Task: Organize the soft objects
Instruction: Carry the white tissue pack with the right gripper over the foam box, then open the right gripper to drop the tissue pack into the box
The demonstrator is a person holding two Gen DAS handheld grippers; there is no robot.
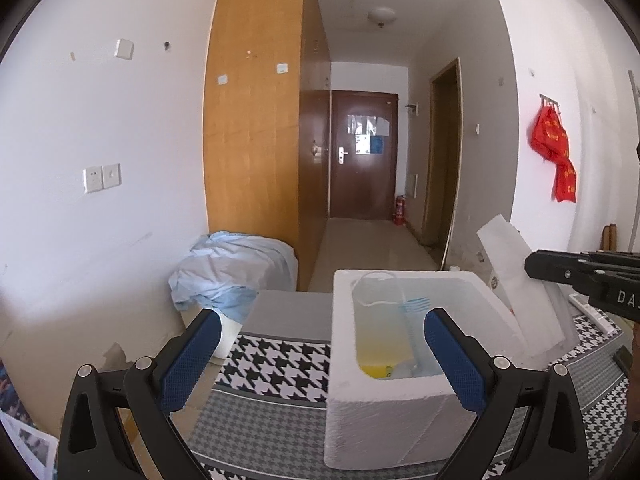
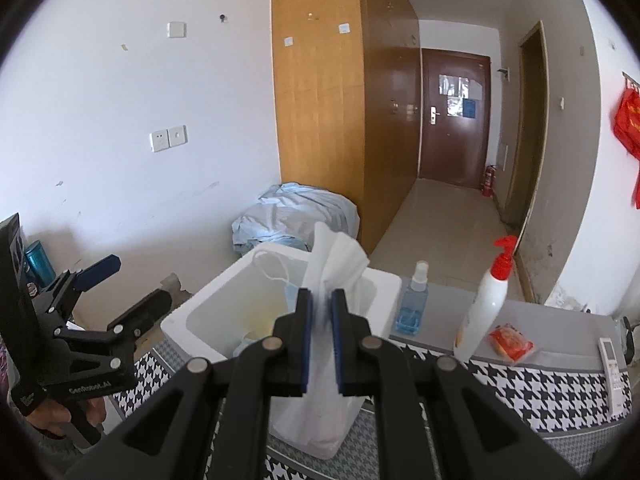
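Observation:
A white foam box [image 1: 400,420] stands on a houndstooth cloth; it also shows in the right wrist view [image 2: 192,316]. Inside lie a face mask [image 1: 412,308] and something yellow [image 1: 374,370]. My right gripper [image 2: 321,344] is shut on a white soft packet [image 2: 334,256] and holds it just above the box's near right side. The packet shows in the left wrist view [image 1: 516,276], with the right gripper [image 1: 536,266] at the right edge. My left gripper [image 1: 322,328] is open and empty, in front of the box; it shows at the left in the right wrist view [image 2: 136,280].
A blue spray bottle [image 2: 412,304], a white pump bottle with a red top [image 2: 484,304], a red packet [image 2: 512,342] and a white remote [image 2: 614,364] lie to the right of the box. A pale blue cloth bundle [image 1: 236,268] sits by the wooden wardrobe [image 1: 256,120].

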